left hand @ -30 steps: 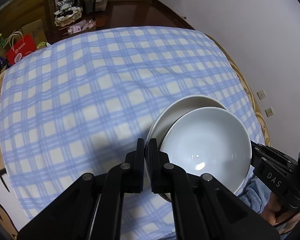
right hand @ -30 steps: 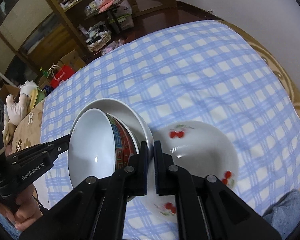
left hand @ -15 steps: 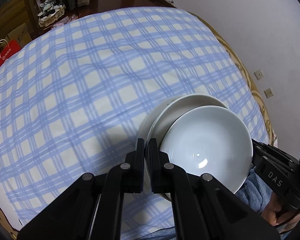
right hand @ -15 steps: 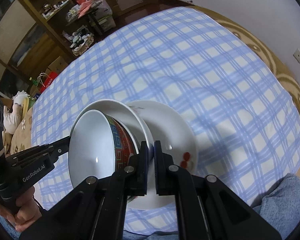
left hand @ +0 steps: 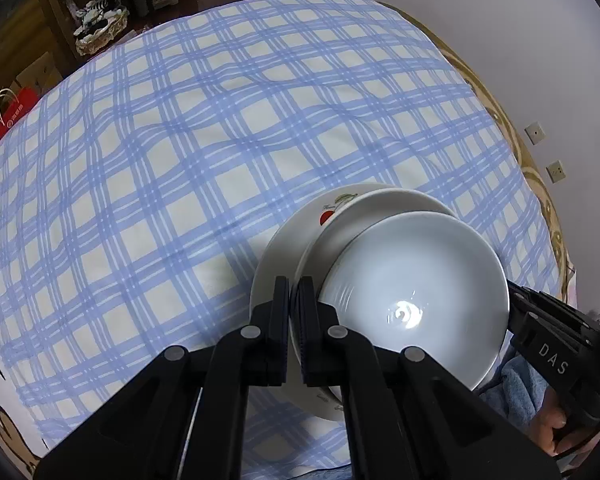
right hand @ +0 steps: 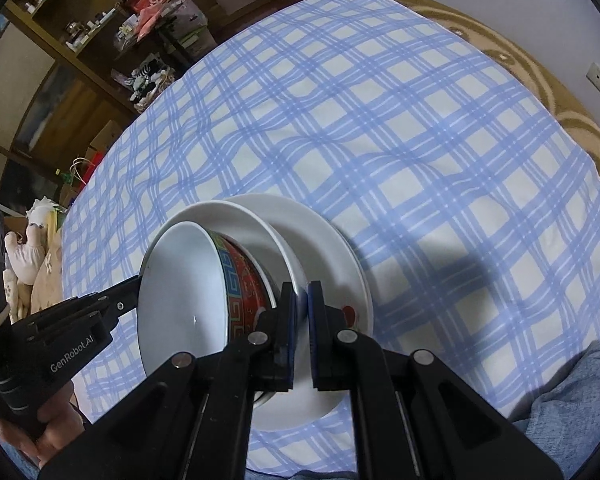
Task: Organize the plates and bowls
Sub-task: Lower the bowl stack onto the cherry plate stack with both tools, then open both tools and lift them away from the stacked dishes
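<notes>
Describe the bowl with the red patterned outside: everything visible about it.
The patterned bowl looks like glazed ceramic: plain white inside with a small glare spot, and outside a red band with a blue, green and orange key-pattern border below the rim. It is tilted and nested inside a plain white bowl, above the cherry-print plate on the checked cloth. The left tool reaches its left rim; the right tool is shut at the right edge of the nested bowls.

Bowl point(left hand: 416, 296) in dish point(left hand: 380, 208) above plate point(left hand: 284, 248)
</notes>
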`<action>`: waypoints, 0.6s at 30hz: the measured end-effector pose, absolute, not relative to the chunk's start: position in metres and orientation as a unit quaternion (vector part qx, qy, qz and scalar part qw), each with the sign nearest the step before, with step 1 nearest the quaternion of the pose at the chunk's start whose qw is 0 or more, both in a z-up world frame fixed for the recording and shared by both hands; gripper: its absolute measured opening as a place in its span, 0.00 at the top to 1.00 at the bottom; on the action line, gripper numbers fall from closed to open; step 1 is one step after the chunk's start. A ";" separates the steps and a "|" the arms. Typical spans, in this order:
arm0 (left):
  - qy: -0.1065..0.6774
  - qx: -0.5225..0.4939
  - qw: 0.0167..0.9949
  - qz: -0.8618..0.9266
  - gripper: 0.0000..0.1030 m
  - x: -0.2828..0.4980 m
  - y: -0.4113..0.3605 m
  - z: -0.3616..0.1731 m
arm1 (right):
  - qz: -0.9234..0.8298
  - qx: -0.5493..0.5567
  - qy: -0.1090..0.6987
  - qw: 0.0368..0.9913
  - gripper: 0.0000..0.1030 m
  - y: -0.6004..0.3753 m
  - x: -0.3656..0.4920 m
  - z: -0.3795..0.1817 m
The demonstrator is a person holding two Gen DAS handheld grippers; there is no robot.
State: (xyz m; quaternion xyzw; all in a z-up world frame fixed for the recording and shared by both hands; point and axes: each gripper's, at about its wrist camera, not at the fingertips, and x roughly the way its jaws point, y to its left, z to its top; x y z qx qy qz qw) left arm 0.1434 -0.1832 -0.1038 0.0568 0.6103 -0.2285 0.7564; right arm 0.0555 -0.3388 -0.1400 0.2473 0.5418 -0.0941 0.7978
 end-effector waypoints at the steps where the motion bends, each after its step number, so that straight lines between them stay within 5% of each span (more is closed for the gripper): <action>1: 0.611 0.057 0.756 -0.228 0.98 0.143 -0.183 -0.104 | -0.094 0.248 0.541 0.798 0.92 -0.339 0.056 -0.139; 18: 0.610 0.054 0.752 -0.243 0.91 0.138 -0.166 -0.106 | -0.091 0.238 0.542 0.801 0.91 -0.330 0.055 -0.137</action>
